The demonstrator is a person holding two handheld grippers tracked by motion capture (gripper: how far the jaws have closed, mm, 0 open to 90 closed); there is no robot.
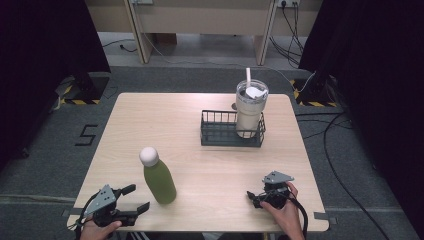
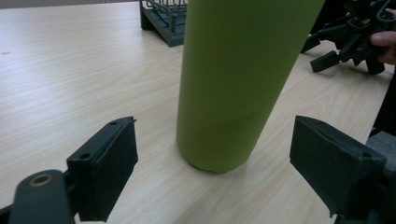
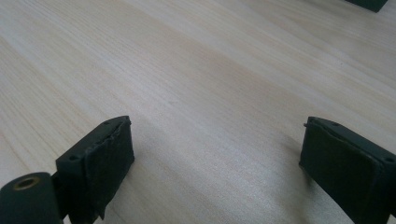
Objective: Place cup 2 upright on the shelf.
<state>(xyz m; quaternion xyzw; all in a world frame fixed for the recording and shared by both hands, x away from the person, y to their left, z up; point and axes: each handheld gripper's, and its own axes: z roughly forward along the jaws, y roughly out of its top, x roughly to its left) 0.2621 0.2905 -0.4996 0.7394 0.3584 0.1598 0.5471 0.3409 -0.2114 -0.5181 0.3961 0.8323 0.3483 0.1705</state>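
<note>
While bottle (image 2: 233, 79) fronts left tongs (image 2: 215, 158), high view reveals its white cap (image 1: 149, 156).

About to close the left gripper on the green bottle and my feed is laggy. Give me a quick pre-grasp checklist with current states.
1. Left gripper open: ok, jaws stand apart with no pad touching anything.
2. Bottle lined up between the left jaws: ok in the left gripper view, though it stands ahead of the pads, not yet between them.
3. Bottle upright on the table: ok.
4. Bottle capped: ok, white cap on top.
5. Right gripper clear of the bottle: ok, off to the side, open with bare table between its jaws.
6. Room in the basket: ok on its left; the tumbler fills the right end.
</note>
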